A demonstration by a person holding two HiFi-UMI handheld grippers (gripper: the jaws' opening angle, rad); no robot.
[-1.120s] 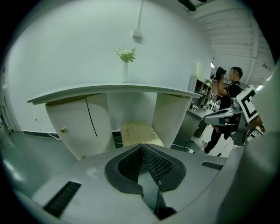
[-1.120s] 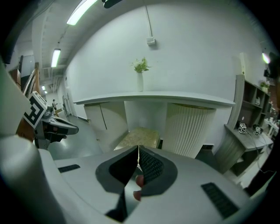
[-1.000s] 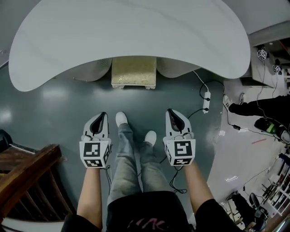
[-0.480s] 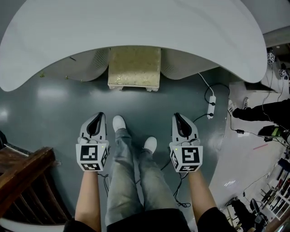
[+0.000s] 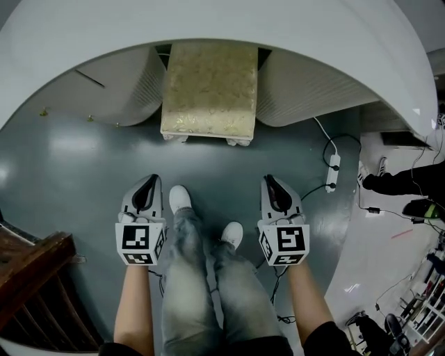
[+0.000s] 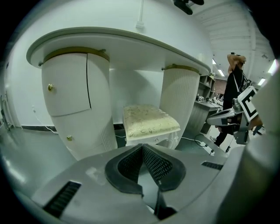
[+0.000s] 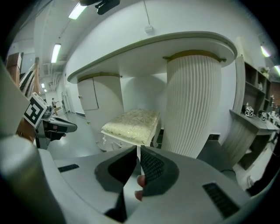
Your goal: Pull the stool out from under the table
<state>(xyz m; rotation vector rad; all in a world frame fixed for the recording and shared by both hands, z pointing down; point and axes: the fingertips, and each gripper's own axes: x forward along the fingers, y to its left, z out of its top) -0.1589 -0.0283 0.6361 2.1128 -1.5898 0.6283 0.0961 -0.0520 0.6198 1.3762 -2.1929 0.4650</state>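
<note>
The stool has a pale gold patterned cushion and white legs. It stands between the two ribbed pedestals under the white table, seen also ahead in the left gripper view and the right gripper view. My left gripper hangs over the floor, well short of the stool, jaws shut on nothing. My right gripper is level with it on the other side of my legs. Its jaws have just been opening to a narrow slit with nothing between them.
My legs and white shoes stand between the grippers. A power strip with a cable lies on the floor to the right. Dark wooden furniture sits at lower left. Another person is at the right edge.
The table and stool now look larger and closer as the view has sunk and moved in. Both grippers have come down with it and keep their spacing beside my legs.
</note>
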